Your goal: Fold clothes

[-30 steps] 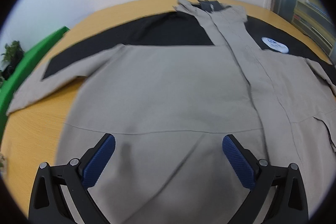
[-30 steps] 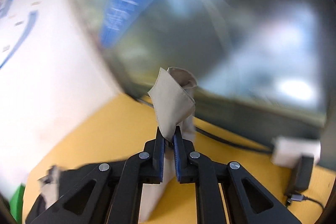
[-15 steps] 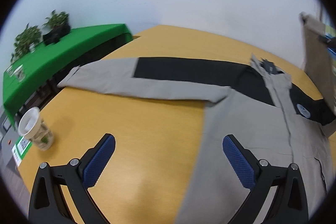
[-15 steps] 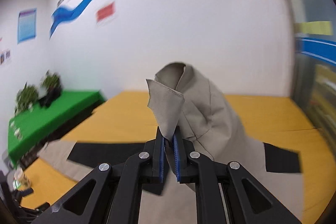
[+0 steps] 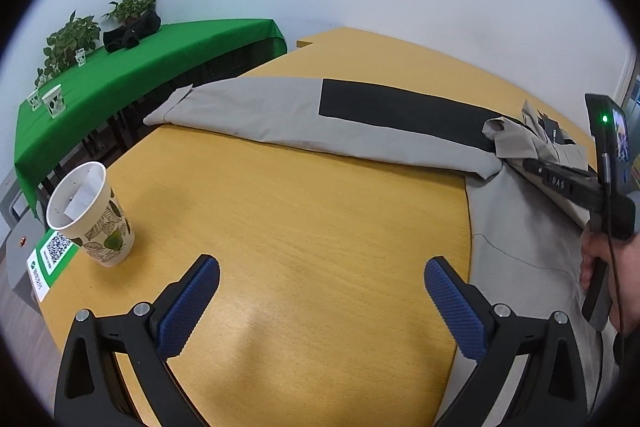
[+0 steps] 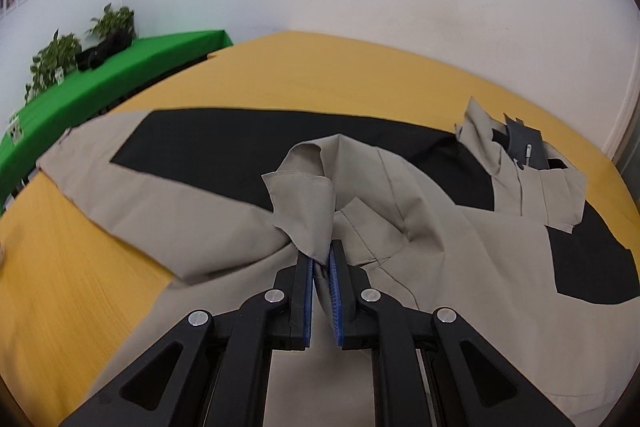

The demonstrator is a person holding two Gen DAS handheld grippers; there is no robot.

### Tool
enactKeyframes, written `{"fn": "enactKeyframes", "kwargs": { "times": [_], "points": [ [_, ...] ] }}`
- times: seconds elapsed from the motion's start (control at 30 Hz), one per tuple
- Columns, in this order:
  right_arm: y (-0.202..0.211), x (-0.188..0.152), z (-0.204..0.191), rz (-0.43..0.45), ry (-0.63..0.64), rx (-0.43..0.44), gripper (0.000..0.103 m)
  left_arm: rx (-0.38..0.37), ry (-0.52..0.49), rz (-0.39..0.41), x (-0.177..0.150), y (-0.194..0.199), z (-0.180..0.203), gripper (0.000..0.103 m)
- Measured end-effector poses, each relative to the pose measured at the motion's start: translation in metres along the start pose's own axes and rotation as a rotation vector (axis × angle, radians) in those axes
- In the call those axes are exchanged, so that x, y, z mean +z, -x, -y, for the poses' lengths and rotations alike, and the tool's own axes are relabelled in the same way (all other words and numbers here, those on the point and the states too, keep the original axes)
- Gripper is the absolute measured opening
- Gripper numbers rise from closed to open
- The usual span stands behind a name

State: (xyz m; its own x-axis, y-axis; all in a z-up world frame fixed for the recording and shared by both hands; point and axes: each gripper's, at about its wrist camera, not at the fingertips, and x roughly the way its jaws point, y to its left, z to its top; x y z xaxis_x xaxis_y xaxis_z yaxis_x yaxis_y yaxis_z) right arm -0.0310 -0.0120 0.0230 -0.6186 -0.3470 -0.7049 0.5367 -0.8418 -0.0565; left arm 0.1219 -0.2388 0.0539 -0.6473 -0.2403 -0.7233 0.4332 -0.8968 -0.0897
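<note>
A grey and black jacket [image 6: 460, 239] lies spread on the round wooden table [image 5: 304, 211]. My right gripper [image 6: 321, 267] is shut on a grey sleeve cuff [image 6: 304, 203] and holds it low over the jacket's body. The other sleeve [image 5: 288, 115] lies stretched out to the left across the table. My left gripper [image 5: 320, 291] is open and empty above bare wood, left of the jacket's body [image 5: 528, 227]. The right gripper also shows in the left wrist view [image 5: 516, 163], at the far right.
A paper cup [image 5: 90, 215] stands near the table's left edge beside a green QR card [image 5: 50, 259]. A green-covered table [image 5: 132, 63] with potted plants [image 5: 72, 43] stands at the back left. A white wall is behind.
My right gripper has brought the cuff down from high up to just above the jacket's body. My left gripper has swung left off the jacket to over bare table.
</note>
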Motion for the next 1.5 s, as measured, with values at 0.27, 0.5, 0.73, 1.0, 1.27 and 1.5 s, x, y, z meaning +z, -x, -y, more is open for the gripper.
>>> {"fn": "enactKeyframes", "kwargs": {
  "times": [0.27, 0.5, 0.73, 1.0, 1.27, 1.5],
  "points": [
    [-0.007, -0.024, -0.008, -0.049, 0.073, 0.012, 0.011, -0.002, 0.016, -0.013, 0.005, -0.013, -0.001, 0.102],
    [0.047, -0.018, -0.022, 0.094, 0.203, 0.316, 0.103, 0.009, 0.018, -0.014, 0.008, -0.018, -0.002, 0.102],
    [0.033, -0.015, 0.014, 0.050, 0.037, 0.511, 0.103, 0.005, 0.000, -0.022, 0.006, -0.019, 0.007, 0.102],
    [-0.001, -0.024, 0.051, 0.010, -0.039, 0.394, 0.102, 0.006, -0.033, -0.030, 0.001, -0.020, 0.016, 0.102],
    [-0.002, -0.029, 0.050, -0.096, 0.001, 0.697, 0.102, 0.000, -0.052, -0.053, 0.000, -0.032, 0.028, 0.102],
    [0.040, -0.016, 0.060, 0.090, 0.081, 0.666, 0.102, -0.011, -0.067, -0.049, 0.001, -0.032, 0.036, 0.102]
  ]
}}
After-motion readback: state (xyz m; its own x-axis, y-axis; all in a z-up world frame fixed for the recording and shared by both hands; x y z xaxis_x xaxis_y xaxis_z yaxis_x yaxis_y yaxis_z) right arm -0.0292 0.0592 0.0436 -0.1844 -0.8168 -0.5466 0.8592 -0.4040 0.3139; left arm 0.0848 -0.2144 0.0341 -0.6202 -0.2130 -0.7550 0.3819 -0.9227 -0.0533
